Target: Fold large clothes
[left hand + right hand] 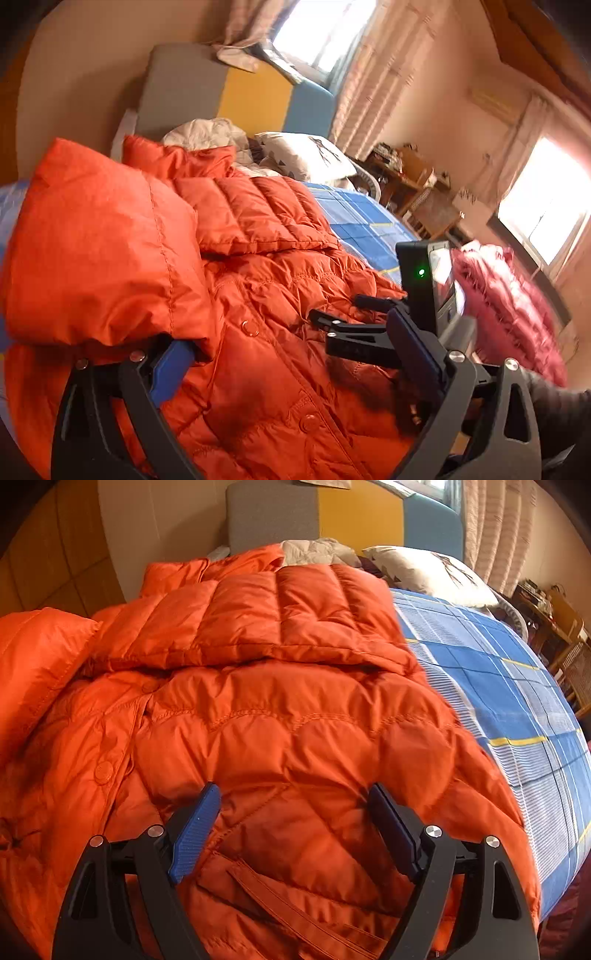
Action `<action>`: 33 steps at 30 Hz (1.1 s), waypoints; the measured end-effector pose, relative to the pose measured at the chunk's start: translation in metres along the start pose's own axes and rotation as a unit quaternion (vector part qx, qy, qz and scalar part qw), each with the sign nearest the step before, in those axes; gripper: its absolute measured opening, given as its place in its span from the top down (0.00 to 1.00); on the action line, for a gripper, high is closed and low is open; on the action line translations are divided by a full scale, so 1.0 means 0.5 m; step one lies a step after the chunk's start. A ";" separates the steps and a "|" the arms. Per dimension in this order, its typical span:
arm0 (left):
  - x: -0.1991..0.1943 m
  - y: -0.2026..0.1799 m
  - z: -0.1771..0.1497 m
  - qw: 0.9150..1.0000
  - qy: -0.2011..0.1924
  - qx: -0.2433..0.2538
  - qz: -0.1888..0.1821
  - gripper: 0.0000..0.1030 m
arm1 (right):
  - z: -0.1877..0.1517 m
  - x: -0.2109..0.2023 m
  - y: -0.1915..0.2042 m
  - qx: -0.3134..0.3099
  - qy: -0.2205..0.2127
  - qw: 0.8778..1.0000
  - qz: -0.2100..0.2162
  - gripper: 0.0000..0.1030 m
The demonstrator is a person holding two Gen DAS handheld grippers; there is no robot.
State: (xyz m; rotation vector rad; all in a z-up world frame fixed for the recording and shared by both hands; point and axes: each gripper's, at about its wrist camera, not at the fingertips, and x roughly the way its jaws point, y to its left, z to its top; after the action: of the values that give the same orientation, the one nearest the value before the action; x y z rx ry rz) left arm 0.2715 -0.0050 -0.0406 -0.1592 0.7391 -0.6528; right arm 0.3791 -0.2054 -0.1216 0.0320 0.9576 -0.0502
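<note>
The orange down jacket lies front-up on the blue plaid bedsheet, filling the centre and left of both views. One sleeve is folded across the chest in the upper centre; the other sleeve rests folded at the left of the left wrist view.

Left gripper: jaws spread wide, nothing between them. Right gripper: jaws spread wide over the lower body panel near the pocket flap, fabric not pinched.

Recommended procedure: seat both grippers on the hem at matching positions, clamp through all padded layers, lift evenly, then fold toward the collar. Press out trapped air to stop the sleeves springing open.
</note>
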 end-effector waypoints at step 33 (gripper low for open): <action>-0.224 0.100 -0.205 0.992 -0.034 -0.089 0.089 0.02 | -0.085 -0.154 0.186 -0.100 -0.052 0.971 0.212 0.31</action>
State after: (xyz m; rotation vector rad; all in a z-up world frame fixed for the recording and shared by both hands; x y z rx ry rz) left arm 0.1655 0.1111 -0.0697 -0.2752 0.7360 -0.4102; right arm 0.3054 -0.1082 -0.0825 0.0461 0.8311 0.4352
